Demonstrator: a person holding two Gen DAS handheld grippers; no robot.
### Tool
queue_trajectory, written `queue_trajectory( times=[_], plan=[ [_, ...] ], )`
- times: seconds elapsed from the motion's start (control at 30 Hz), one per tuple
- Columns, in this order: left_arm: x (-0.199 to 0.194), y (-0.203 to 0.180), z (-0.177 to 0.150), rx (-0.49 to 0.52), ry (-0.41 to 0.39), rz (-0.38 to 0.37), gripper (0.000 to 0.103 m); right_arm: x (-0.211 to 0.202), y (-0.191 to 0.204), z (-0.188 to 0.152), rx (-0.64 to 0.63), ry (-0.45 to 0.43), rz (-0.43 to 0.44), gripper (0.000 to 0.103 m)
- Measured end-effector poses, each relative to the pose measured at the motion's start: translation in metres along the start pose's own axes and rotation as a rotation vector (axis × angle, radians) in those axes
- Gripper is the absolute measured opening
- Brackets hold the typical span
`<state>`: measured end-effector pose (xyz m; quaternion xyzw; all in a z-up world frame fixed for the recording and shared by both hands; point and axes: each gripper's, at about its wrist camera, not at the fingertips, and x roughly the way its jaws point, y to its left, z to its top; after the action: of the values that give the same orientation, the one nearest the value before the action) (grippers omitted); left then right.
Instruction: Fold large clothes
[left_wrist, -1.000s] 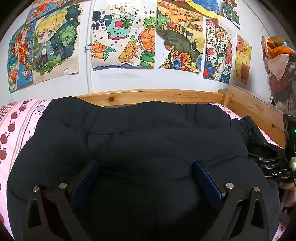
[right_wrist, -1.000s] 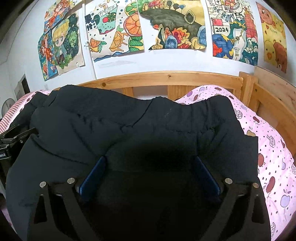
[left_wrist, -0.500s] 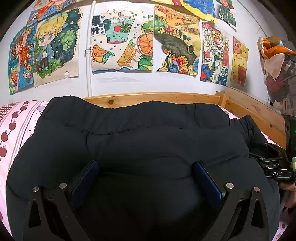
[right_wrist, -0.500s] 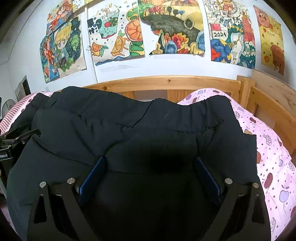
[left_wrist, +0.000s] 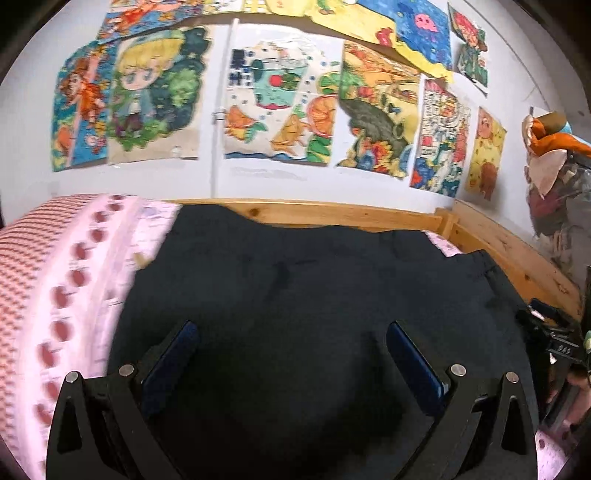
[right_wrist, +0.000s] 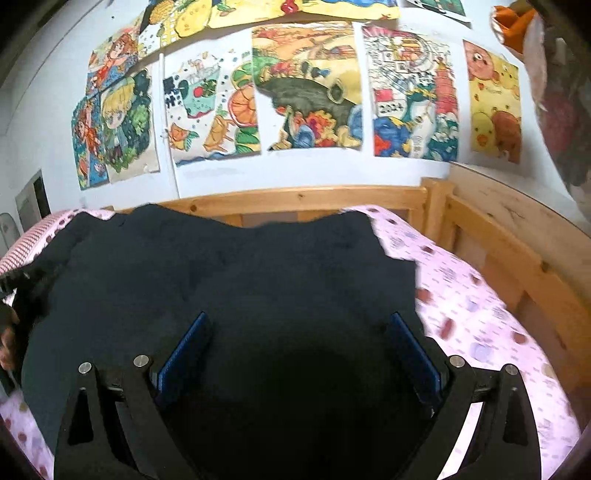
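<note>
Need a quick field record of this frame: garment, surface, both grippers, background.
garment: black padded jacket, spread across the bed, bulk lying between both grippers' fingers
surface: pink apple-print bedsheet, wooden bed frame behind
left gripper: jaws wide apart, jacket fabric between them, contact unclear
right gripper: jaws wide apart, same dark fabric between them
background: white wall with children's drawings
image quality: motion blur in both wrist views
</note>
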<state>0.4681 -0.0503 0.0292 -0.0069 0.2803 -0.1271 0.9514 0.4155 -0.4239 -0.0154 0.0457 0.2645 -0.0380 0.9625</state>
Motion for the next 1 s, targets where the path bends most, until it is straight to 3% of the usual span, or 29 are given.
queue_trajectory(
  times=[0.27, 0.5, 0.83, 1.0],
  plan=[
    [-0.027, 0.058, -0.012, -0.109, 0.084, 0.097, 0.103, -0.047, -0.047, -0.016, 0.063, -0.007, -0.099, 0.095],
    [-0.033, 0.097, -0.027, -0.229, 0.140, 0.055, 0.103, -0.054, -0.063, -0.029, 0.115, 0.049, -0.089, 0.095],
    [-0.013, 0.104, -0.044, -0.125, 0.144, -0.073, 0.103, -0.022, -0.074, -0.026, 0.153, 0.137, -0.032, 0.095],
    [-0.001, 0.113, -0.045, -0.159, 0.163, -0.121, 0.103, 0.003, -0.074, -0.018, 0.136, 0.205, 0.037, 0.095]
  ],
)
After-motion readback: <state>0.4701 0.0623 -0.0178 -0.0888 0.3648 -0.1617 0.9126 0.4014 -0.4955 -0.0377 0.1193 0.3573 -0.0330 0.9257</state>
